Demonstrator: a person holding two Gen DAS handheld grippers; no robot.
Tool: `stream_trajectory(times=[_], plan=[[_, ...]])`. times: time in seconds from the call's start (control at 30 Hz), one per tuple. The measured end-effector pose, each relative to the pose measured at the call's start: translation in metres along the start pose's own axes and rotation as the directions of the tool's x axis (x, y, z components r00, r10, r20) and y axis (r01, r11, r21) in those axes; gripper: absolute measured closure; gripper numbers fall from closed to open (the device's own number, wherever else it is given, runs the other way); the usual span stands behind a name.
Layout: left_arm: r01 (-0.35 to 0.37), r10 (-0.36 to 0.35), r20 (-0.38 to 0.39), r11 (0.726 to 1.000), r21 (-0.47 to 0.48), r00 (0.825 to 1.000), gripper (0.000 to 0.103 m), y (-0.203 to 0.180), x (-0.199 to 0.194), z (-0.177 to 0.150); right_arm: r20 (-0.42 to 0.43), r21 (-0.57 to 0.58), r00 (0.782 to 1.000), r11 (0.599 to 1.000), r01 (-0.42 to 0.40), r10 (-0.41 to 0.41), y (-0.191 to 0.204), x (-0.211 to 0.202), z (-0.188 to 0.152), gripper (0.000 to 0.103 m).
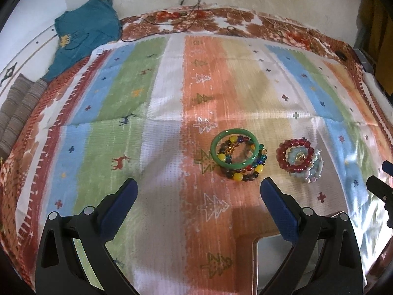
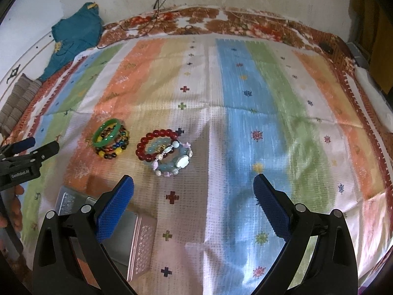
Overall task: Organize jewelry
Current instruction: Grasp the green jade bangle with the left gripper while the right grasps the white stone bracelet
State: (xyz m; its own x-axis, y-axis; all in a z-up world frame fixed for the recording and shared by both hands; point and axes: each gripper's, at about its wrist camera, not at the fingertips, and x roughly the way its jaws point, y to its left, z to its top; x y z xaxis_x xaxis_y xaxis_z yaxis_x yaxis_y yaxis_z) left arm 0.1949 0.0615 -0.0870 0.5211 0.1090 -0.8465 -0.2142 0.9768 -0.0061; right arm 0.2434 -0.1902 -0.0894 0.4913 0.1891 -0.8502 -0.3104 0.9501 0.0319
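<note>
A green bangle rests on a stack of multicoloured bead bracelets on the striped cloth. To its right a red bead bracelet lies on pale blue and pink bracelets. Both piles also show in the right wrist view: the green bangle and the red bracelet. A silver embossed box sits near the front edge; its corner shows in the left wrist view. My left gripper is open and empty, short of the green pile. My right gripper is open and empty, short of the red pile.
A striped patterned cloth covers a floral blanket on a bed. A teal garment and a grey folded cloth lie at the far left. Cables hang at the back wall. The left gripper shows at the right wrist view's left edge.
</note>
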Motion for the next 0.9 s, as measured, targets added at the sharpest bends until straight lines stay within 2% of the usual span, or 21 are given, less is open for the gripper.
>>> stream_trajectory(times=[0.17, 0.37, 0.53, 0.63, 0.7, 0.9], plan=[[-0.001, 0.001, 0.003, 1.0, 0.01, 1.0, 0.006, -0.001, 0.011, 0.005, -0.031, 0.008, 1.0, 1.0, 0.003, -0.003, -0.001, 0.014, 0.004, 0.004], [0.019, -0.019, -0.031, 1.0, 0.005, 0.999, 0.006, 0.0, 0.029, 0.01, -0.071, 0.013, 0.997, 1.0, 0.012, -0.011, -0.001, 0.032, 0.007, 0.004], [0.027, -0.028, -0.031, 0.999, -0.019, 0.999, 0.006, 0.006, 0.04, 0.016, -0.105, 0.033, 0.994, 0.999, 0.011, -0.007, -0.003, 0.045, 0.009, 0.005], [0.056, -0.059, -0.058, 0.997, -0.051, 0.997, 0.012, 0.012, 0.05, 0.02, -0.12, 0.045, 0.993, 0.999, 0.004, 0.001, -0.004, 0.053, 0.01, 0.005], [0.066, -0.071, -0.068, 0.995, -0.068, 0.995, 0.012, 0.014, 0.055, 0.021, -0.13, 0.05, 0.992, 0.999, 0.007, -0.001, -0.005, 0.058, 0.011, 0.005], [0.047, -0.054, -0.093, 0.996, -0.069, 0.994, 0.013, 0.015, 0.068, 0.026, -0.154, 0.058, 0.988, 0.998, 0.008, 0.001, -0.006, 0.07, 0.012, 0.005]])
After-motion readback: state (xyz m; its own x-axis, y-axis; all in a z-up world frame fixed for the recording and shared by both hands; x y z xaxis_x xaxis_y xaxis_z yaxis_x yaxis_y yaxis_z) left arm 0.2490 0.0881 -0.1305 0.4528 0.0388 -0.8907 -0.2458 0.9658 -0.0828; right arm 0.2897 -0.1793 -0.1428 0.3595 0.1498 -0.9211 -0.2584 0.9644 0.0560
